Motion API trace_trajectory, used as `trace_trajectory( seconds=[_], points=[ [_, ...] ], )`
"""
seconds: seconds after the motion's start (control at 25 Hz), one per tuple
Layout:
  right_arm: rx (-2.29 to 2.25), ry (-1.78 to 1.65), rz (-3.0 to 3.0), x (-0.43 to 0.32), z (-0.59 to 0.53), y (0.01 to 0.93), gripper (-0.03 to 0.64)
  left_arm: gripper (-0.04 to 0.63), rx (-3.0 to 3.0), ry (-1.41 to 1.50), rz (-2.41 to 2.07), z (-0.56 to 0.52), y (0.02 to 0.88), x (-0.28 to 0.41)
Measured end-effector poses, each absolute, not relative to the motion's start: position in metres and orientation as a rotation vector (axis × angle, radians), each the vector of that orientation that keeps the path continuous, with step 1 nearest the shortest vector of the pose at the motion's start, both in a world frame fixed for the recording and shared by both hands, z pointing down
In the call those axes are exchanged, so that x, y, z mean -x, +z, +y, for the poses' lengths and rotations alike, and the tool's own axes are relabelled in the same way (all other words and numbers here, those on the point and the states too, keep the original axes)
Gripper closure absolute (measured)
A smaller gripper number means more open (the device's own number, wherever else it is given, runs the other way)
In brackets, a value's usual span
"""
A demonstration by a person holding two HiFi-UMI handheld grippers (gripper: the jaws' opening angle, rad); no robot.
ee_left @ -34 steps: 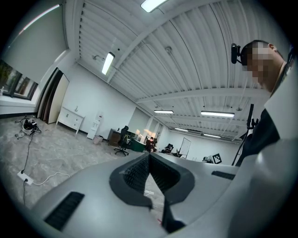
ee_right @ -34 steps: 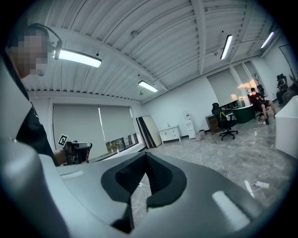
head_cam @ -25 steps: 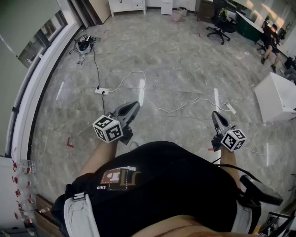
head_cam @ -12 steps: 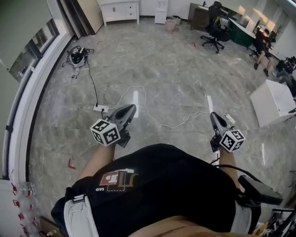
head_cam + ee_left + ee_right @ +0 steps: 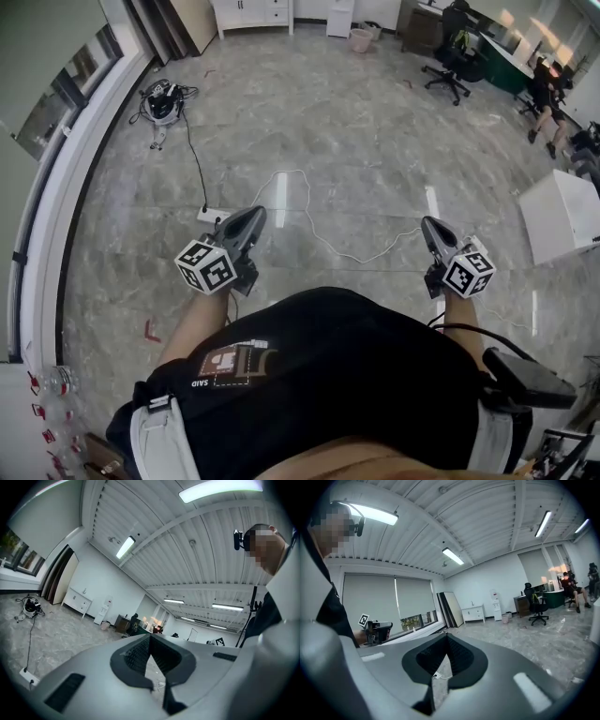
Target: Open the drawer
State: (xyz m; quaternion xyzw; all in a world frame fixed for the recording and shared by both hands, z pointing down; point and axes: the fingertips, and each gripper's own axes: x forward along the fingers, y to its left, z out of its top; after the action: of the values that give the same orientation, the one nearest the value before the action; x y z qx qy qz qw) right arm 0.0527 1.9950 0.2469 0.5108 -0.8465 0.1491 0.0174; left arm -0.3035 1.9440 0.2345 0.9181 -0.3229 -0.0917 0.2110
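A white cabinet with drawers [image 5: 251, 11] stands against the far wall, well away from both grippers. It also shows small in the left gripper view [image 5: 77, 603] and the right gripper view [image 5: 474, 613]. My left gripper [image 5: 255, 214] is held out level over the floor, jaws shut with nothing between them [image 5: 150, 637]. My right gripper [image 5: 429, 225] is carried beside it at the same height, also shut and empty [image 5: 446, 637]. Each gripper's marker cube sits near the person's hand.
A white cable and power strip [image 5: 211, 216] lie on the marble floor just ahead. A device with black cords [image 5: 161, 94] lies at the left by the window wall. An office chair [image 5: 448, 67], a seated person [image 5: 547, 89] and a white box [image 5: 562, 217] are at the right.
The person has walked forward: the floor and the power strip have slid toward the grippers. Both grippers stay shut and keep their places in front of the body.
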Motion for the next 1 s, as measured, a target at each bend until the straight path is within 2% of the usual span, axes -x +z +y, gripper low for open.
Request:
trace_trajectory(
  seconds=[0.2, 0.6, 0.84, 1.0],
  points=[
    [-1.513, 0.483, -2.679, -0.066, 1.93, 0.255, 0.62, 0.603, -2.527, -0.241, -0.977, 1.904, 0.239, 0.295],
    [-1.278, 0.414, -2.811, -0.134, 1.757, 0.234, 0.62, 0.603, -2.472, -0.298, -1.197, 1.796, 0.22, 0.225],
    [-1.22, 0.429, -2.83, -0.169, 1.682, 0.237, 0.62, 0.603, -2.479, -0.267, -1.173, 1.736, 0.223, 0.164],
    [-1.221, 0.471, -2.815, -0.176, 1.643, 0.251, 0.62, 0.603, -2.457, -0.249, -1.177, 1.694, 0.233, 0.161]
  ],
)
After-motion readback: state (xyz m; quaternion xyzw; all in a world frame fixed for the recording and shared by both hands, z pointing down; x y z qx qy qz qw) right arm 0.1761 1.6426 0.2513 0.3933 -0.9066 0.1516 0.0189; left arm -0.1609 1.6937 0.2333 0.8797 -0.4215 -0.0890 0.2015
